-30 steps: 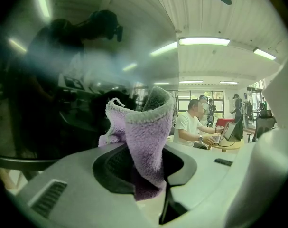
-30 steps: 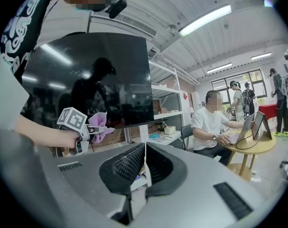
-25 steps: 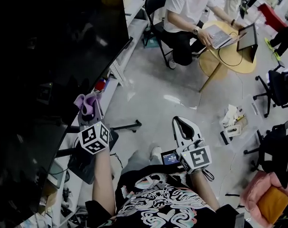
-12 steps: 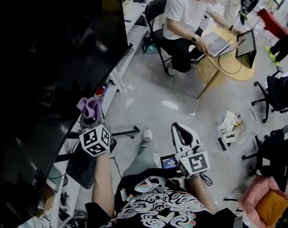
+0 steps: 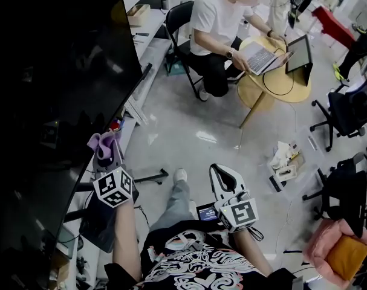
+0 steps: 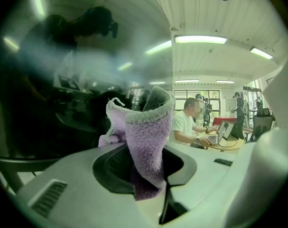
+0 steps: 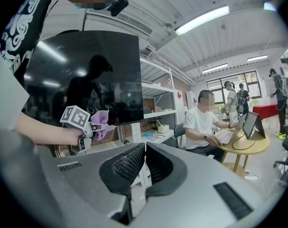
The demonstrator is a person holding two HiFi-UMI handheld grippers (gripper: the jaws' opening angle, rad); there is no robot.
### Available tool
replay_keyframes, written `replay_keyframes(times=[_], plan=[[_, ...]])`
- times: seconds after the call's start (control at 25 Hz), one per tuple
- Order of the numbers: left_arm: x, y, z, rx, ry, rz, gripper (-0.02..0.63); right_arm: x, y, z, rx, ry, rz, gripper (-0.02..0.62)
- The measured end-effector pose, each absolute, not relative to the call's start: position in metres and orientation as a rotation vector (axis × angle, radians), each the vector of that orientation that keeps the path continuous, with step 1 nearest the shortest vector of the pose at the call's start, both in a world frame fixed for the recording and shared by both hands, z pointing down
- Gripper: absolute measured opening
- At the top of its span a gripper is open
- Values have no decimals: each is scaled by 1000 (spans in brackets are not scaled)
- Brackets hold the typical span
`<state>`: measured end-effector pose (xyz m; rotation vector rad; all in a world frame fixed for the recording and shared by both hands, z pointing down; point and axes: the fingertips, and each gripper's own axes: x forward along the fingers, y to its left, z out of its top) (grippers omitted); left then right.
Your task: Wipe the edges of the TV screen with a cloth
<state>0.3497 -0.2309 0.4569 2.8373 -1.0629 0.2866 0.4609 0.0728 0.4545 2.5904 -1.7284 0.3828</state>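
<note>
Lilac cloth (image 5: 104,144) sits clamped in the left gripper (image 5: 109,154), whose jaws are pinched tight on the fold so that a tuft stands up beyond the tips. The tuft is right at the TV (image 5: 62,89), against the slanting lower edge of the dark screen and short of the TV's far lower corner. Whether it truly presses on the bezel I cannot tell from these views.

Over the last second the cloth has kept to that edge and barely shifted along it. Meanwhile the person has stepped forward alongside the TV, with one foot now out ahead. I judge that a stroke along the TV's bottom edge is under way, and the step sets up reach toward the far corner. The other sides look yet to be done.

The right gripper (image 5: 224,173) hangs well clear of the TV, out over the floor. Its jaws are pressed together with nothing between them, as a second ago, and it takes no part in the wipe.
</note>
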Motion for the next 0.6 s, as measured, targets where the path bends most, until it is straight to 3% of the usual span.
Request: replay_keyframes(times=[0.6], plan=[[406, -236, 455, 2851, -978, 280, 130, 491, 56, 448, 2620, -1671, 344, 29]])
